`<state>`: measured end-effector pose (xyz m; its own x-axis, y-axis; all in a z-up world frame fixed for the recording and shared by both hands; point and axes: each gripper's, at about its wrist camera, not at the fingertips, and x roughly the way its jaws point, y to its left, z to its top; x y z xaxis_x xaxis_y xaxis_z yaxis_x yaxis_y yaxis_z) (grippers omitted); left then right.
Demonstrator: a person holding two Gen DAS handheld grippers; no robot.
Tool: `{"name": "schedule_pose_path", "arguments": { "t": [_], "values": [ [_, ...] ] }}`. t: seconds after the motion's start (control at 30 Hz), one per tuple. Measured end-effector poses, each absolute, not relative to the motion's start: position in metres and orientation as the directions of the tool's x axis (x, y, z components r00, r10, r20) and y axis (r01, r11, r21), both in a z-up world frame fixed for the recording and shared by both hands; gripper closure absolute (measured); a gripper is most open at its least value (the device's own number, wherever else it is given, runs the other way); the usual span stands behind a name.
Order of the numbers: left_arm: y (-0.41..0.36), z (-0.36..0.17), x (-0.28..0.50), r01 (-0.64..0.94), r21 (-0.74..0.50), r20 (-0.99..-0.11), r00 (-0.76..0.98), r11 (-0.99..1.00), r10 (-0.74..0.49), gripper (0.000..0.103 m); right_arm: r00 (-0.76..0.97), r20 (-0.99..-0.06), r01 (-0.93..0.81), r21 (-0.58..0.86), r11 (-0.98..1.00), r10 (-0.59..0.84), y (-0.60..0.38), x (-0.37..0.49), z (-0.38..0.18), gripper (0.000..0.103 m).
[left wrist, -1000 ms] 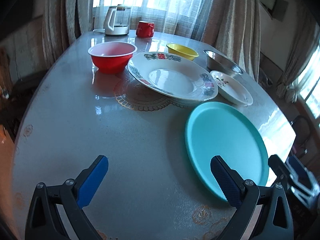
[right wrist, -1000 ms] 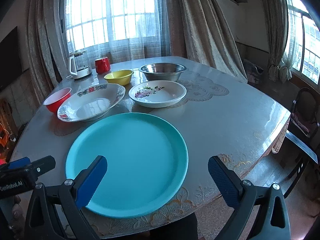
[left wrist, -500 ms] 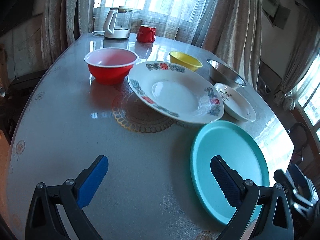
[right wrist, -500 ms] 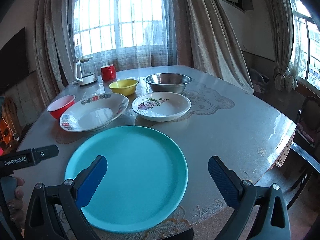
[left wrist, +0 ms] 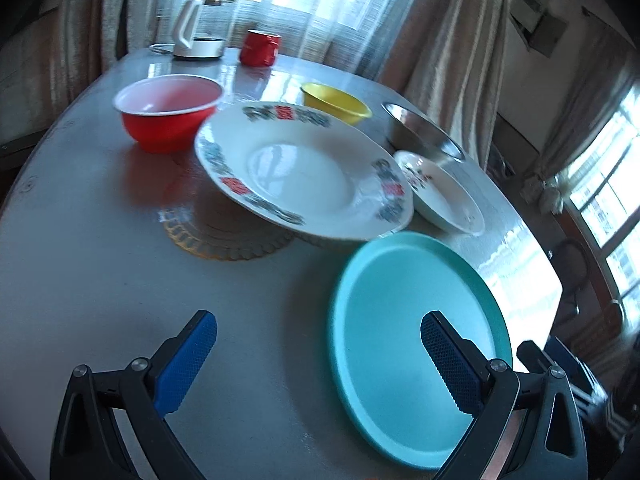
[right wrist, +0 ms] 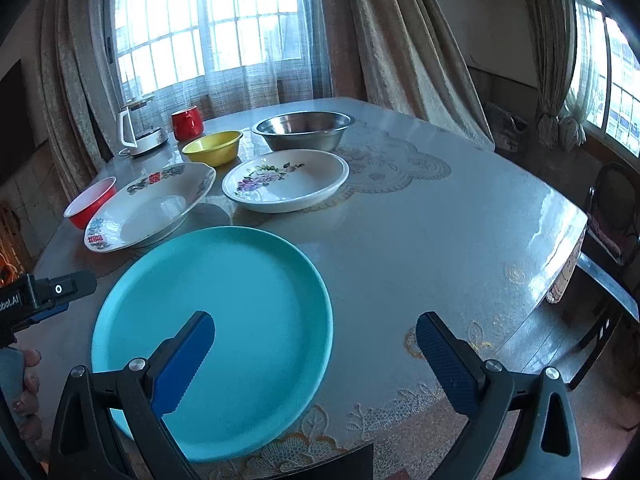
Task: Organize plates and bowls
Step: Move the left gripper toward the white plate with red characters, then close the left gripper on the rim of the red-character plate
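Observation:
A large teal plate (right wrist: 224,304) (left wrist: 408,336) lies at the table's near edge. Behind it sit a white patterned plate (left wrist: 300,168) (right wrist: 148,208), a white floral dish (right wrist: 286,180) (left wrist: 444,192), a red bowl (left wrist: 168,108) (right wrist: 90,202), a yellow bowl (left wrist: 334,102) (right wrist: 212,146) and a steel bowl (right wrist: 304,128) (left wrist: 420,132). My left gripper (left wrist: 318,360) is open over bare table beside the teal plate's left rim. My right gripper (right wrist: 316,360) is open, its left finger over the teal plate. Both hold nothing.
A glass kettle (left wrist: 198,28) (right wrist: 138,130) and a red mug (left wrist: 260,47) (right wrist: 187,122) stand at the far edge by the curtained window. A dark chair (right wrist: 612,216) is off the table's right side. A hand (right wrist: 24,392) holds the left gripper's handle.
The left gripper has moved forward toward the dishes, so the patterned plate and red bowl appear larger. The right gripper has shifted slightly forward and right. Nothing on the table moved.

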<state>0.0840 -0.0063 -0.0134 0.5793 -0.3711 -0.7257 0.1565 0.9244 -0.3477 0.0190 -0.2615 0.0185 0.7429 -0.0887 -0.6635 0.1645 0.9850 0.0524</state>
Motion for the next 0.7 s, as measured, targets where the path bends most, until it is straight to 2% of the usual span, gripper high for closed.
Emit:
{"name": "schedule_pose_path", "arguments": {
  "t": [0.17, 0.3, 0.47, 0.53, 0.57, 0.6, 0.63, 0.67, 0.7],
  "values": [
    [-0.006, -0.011, 0.076, 0.143, -0.368, -0.714, 0.589, 0.919, -0.378, 0.000, 0.739, -0.671, 0.171, 0.098, 0.980, -0.062, -0.280, 0.021, 0.016, 0.006],
    [-0.003, -0.016, 0.074, 0.116, -0.377, -0.735, 0.566, 0.919, -0.373, 0.000, 0.717, -0.696, 0.150, 0.107, 0.983, -0.033, -0.286, 0.027, 0.012, 0.017],
    [-0.002, -0.016, 0.069, 0.120, -0.385, -0.720, 0.581, 0.915, -0.379, 0.001, 0.708, -0.706, 0.120, 0.137, 0.983, 0.012, -0.288, 0.032, 0.007, 0.026],
    [-0.005, -0.018, 0.069, 0.138, -0.379, -0.726, 0.568, 0.915, -0.387, 0.006, 0.698, -0.715, 0.107, 0.154, 0.982, 0.036, -0.288, 0.036, 0.003, 0.034],
    [-0.008, -0.019, 0.070, 0.149, -0.374, -0.729, 0.563, 0.916, -0.389, 0.009, 0.691, -0.721, 0.101, 0.160, 0.982, 0.046, -0.287, 0.038, 0.001, 0.042],
    [-0.011, -0.021, 0.070, 0.163, -0.364, -0.735, 0.555, 0.917, -0.390, 0.017, 0.683, -0.728, 0.096, 0.163, 0.982, 0.054, -0.286, 0.041, -0.002, 0.048],
    [-0.014, -0.023, 0.071, 0.176, -0.357, -0.742, 0.544, 0.917, -0.393, 0.025, 0.677, -0.733, 0.090, 0.169, 0.982, 0.065, -0.285, 0.043, -0.004, 0.050],
    [-0.018, -0.023, 0.070, 0.191, -0.336, -0.742, 0.549, 0.922, -0.384, 0.026, 0.683, -0.728, 0.087, 0.160, 0.983, 0.058, -0.284, 0.043, -0.004, 0.052],
    [-0.022, -0.022, 0.069, 0.211, -0.315, -0.739, 0.558, 0.925, -0.379, 0.033, 0.683, -0.728, 0.085, 0.155, 0.984, 0.056, -0.283, 0.044, -0.004, 0.056]
  ]
}}
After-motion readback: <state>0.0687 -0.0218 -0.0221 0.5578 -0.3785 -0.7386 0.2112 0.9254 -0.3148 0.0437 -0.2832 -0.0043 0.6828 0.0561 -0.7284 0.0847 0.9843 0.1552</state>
